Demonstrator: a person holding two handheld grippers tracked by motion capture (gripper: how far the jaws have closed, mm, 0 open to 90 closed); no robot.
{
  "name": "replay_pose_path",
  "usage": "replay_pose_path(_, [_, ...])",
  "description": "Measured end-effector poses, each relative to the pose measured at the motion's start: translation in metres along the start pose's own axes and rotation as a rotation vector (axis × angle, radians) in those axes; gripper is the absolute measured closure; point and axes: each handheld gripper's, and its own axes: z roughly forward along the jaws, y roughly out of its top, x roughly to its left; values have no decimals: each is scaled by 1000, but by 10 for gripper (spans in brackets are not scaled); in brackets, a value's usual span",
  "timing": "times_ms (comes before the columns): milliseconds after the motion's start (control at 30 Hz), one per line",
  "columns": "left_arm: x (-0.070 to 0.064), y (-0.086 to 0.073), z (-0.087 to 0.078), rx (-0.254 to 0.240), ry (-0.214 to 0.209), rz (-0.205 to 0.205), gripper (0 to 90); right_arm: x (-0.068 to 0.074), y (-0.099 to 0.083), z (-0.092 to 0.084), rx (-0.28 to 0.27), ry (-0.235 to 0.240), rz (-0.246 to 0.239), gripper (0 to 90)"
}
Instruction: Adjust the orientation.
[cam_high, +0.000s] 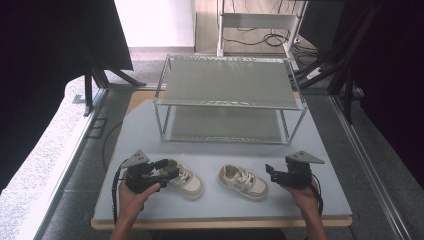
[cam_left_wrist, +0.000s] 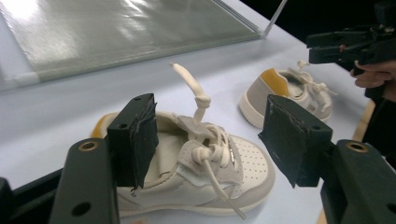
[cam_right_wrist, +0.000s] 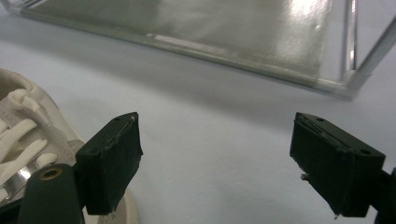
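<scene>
Two small cream sneakers with tan heels lie on the pale blue table. My left gripper (cam_high: 169, 168) straddles the left sneaker (cam_high: 189, 182) at its collar. Seen from the left gripper view, that gripper (cam_left_wrist: 212, 140) stands open: the left pad (cam_left_wrist: 136, 140) is beside the left sneaker's (cam_left_wrist: 196, 177) opening and the right pad (cam_left_wrist: 292, 140) hangs clear of its toe. The right sneaker (cam_high: 243, 181) lies apart from it. My right gripper (cam_high: 270, 173) is open just beside that sneaker's toe end, with only table between the jaws (cam_right_wrist: 215, 163); the right sneaker's laces (cam_right_wrist: 18, 135) show at the left.
A two-tier metal rack with grey shelves (cam_high: 227, 82) stands at the back of the table (cam_high: 320, 150); its lower shelf (cam_right_wrist: 196, 28) lies just beyond my right gripper. The table's front edge runs close under both hands. Dark frames and cables flank the table.
</scene>
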Motion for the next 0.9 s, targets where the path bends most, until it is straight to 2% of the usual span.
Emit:
replay_pose_path(167, [2,-2,1,9,6,-3,352,-4,2,-9,-56,-1,15,203])
replay_pose_path(267, [1,-2,-1,1,4,-3,352,-1,3,-10,-68,9,12,227])
replay_pose_path(433, [1,-2,-4,-4,4,1,351,12,3,-9,-76,10,-41,305])
replay_pose_path(500, [2,-3,-4,-3,5,-2,351,18,4,-8,-77,26,-59,350])
replay_pose_path(567, [2,-3,-5,-4,1,-10,351,27,7,-9,-85,69,-68,388])
replay_pose_path(633, [2,-3,-5,-11,-18,-18,351,37,11,-12,-110,133,-68,466])
replay_pose_path(667, [2,-3,-6,-14,-16,-16,351,43,13,-14,-124,155,-78,516])
replay_pose_path(700, [2,-2,-8,-22,-16,-14,351,57,16,-17,-140,208,-96,630])
replay_pose_path(733, [2,-2,-8,-22,-16,-14,351,57,16,-17,-140,208,-96,630])
replay_pose_path(833, [3,-2,-11,-29,-12,-17,351,83,18,-18,-147,311,-153,762])
replay_pose_path(900, [3,-2,-12,-34,-9,-28,352,98,19,-15,-118,390,-193,814])
